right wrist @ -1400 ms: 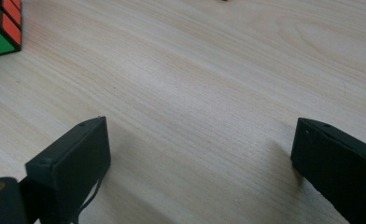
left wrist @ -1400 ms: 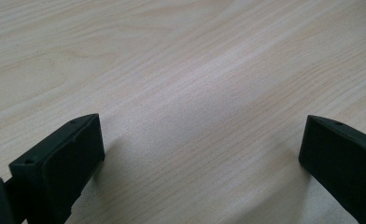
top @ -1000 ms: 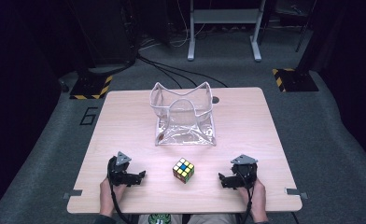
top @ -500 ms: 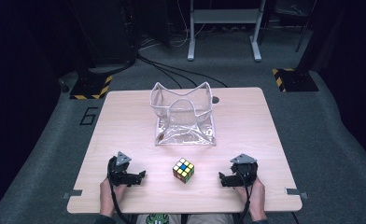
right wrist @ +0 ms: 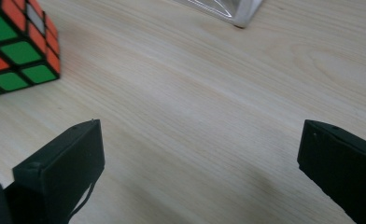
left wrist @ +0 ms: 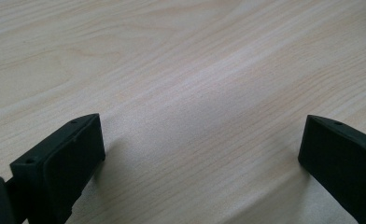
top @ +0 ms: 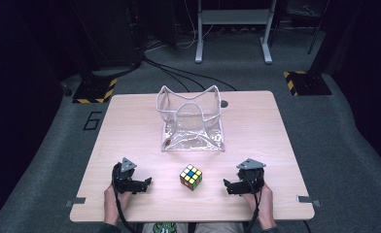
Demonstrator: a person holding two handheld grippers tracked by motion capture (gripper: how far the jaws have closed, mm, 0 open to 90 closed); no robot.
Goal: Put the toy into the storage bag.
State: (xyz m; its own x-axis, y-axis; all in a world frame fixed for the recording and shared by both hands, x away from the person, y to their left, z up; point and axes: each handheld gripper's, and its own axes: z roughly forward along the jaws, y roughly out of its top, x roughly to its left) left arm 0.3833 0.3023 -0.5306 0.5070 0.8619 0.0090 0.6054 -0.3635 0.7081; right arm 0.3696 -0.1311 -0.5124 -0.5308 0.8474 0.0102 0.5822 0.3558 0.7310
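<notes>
Start of work: a Rubik's cube (top: 191,176) sits untouched at the bench's (top: 130,121) 6 o'clock edge, between the left tongs (top: 145,183) and right tongs (top: 227,185), both spread wide and empty. Clear plastic bag (top: 192,119) stands at 12 o'clock; grasping remains.

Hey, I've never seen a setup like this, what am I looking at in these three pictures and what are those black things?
A person sits at a wooden table and holds a hand-held tool in each hand: the left gripper and the right gripper. Each has two black jaws. The high view comes from a camera above, looking down on the table. The other two come from small cameras riding on each gripper, looking out along its jaws. On the table lie a colourful puzzle cube, midway between the grippers, and a clear plastic bag standing open farther back. The right gripper view catches the cube at its left edge. Both grippers are open and hold nothing.
</notes>
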